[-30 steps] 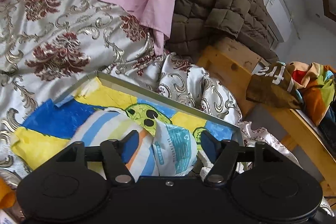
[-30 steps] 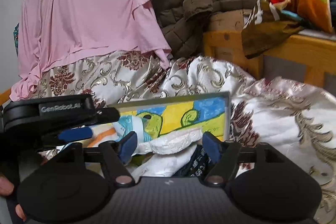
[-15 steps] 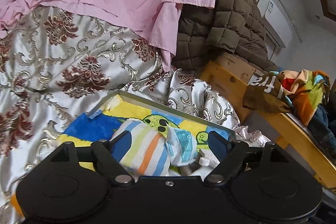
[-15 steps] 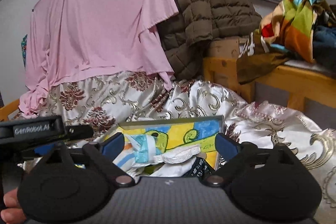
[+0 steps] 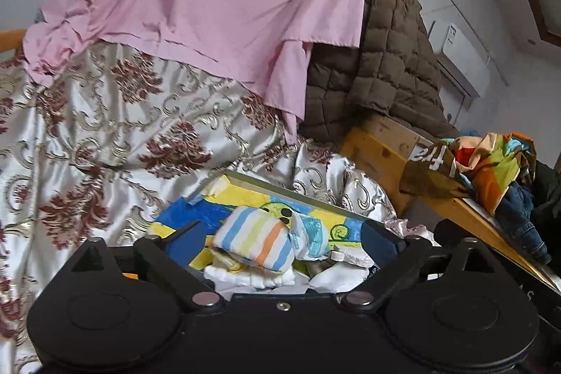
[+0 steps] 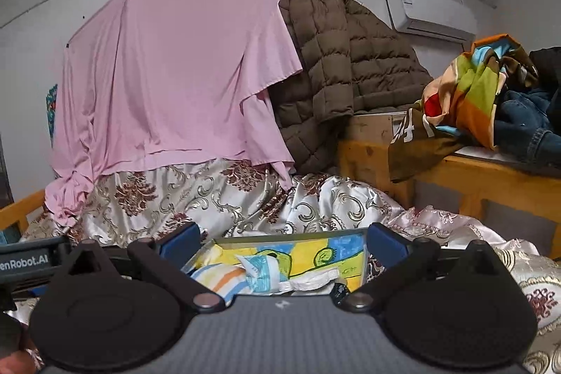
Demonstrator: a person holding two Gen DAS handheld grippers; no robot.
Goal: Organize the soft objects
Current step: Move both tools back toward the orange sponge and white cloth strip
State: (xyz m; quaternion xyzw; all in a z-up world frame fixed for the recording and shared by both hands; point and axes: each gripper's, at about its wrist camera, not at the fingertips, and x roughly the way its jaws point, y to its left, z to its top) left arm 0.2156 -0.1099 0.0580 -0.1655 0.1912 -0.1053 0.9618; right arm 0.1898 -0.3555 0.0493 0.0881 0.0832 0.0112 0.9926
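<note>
We hold both grippers, left [image 5: 282,239] and right [image 6: 283,239], nearly level, jaws just spread wide and empty, above the striped soft bundle [image 5: 254,242] on the tray [image 5: 280,190]. "enRobot.AI" shows beside us.

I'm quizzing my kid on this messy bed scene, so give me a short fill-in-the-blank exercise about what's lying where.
1. The sheet hanging behind the bed is ___ in colour.
2. The striped bundle lies on a painted ___.
3. The brown quilted jacket hangs just below a white ___ on the wall.
4. Both the left gripper and the right gripper are ___.

Missing words: pink; tray; air conditioner; open
</note>
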